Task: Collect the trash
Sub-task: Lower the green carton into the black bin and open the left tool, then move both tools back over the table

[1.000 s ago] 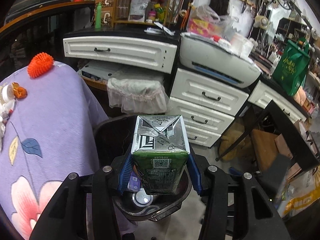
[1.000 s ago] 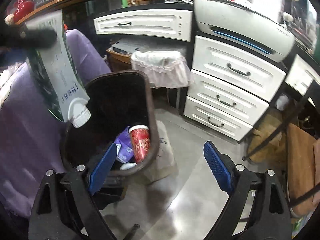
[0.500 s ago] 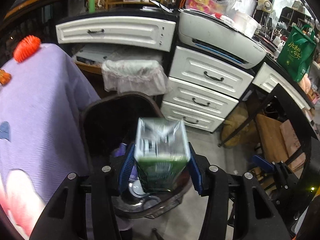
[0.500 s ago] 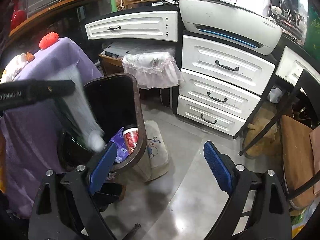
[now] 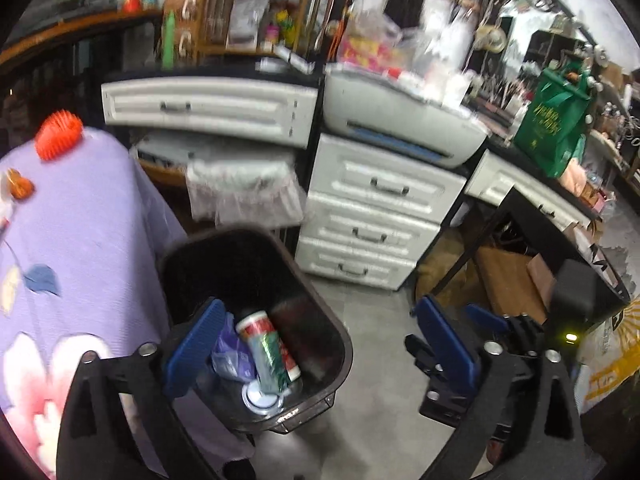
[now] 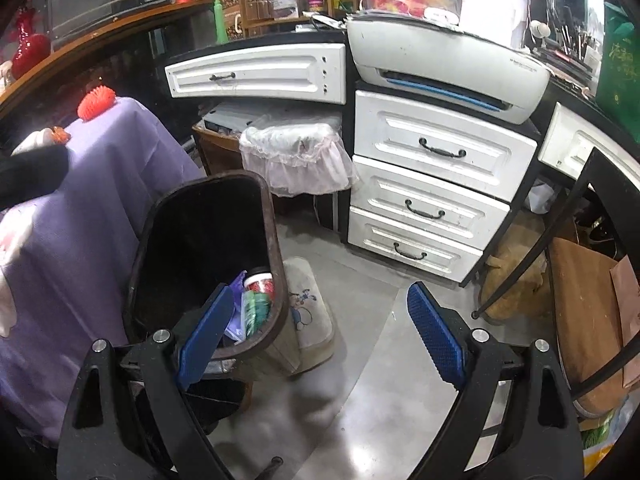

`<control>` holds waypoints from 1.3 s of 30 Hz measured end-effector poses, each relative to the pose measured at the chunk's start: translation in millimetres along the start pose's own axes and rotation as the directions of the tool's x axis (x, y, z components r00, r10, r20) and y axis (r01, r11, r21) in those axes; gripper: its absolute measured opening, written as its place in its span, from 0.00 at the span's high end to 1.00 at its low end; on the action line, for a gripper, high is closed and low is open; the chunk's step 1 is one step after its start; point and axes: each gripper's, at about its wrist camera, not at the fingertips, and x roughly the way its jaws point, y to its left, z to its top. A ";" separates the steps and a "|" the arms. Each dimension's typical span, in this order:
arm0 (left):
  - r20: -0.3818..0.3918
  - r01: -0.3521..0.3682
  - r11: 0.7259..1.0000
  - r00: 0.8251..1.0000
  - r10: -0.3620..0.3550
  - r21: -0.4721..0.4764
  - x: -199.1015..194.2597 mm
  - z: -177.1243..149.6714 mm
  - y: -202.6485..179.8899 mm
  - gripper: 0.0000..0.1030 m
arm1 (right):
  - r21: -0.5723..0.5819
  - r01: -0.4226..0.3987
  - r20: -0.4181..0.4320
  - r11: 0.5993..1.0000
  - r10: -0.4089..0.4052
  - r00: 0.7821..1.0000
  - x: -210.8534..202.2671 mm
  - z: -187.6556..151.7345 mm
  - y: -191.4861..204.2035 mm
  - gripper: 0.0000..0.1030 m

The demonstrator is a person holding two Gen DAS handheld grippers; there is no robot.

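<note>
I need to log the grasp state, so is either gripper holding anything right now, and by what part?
Nothing is held. The left gripper and right gripper are both open and empty above the trash bin.

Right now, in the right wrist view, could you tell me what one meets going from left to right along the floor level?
Purple tablecloth → dark trash bin → small floor mat → white drawer stack → brown paper bag.
</note>
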 end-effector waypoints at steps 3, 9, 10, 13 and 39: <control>0.061 -0.014 0.999 0.998 0.011 0.044 -29.3 1.6 -0.8 0.05 | 0.001 -0.026 0.021 1.000 0.026 0.999 -7.6 4.6 4.1 0.15; 0.088 -0.086 0.987 0.993 0.074 0.138 -66.4 -4.3 11.5 0.05 | -0.024 -0.095 0.064 0.995 0.097 0.993 -26.4 17.7 25.2 0.15; 0.086 -0.103 0.983 0.992 0.091 0.151 -70.5 -5.4 15.2 0.05 | -0.037 -0.102 0.071 0.994 0.105 0.992 -30.3 19.0 29.9 0.15; 0.093 -0.165 0.973 0.984 0.152 0.161 -88.3 -12.9 33.8 0.05 | -0.082 -0.132 0.093 0.988 0.140 0.986 -41.4 24.8 48.2 0.15; -0.070 -0.541 0.735 0.822 0.566 -0.410 -226.0 -92.9 293.8 0.06 | -0.391 -0.449 -0.005 0.804 0.486 0.874 -72.4 51.1 248.2 0.15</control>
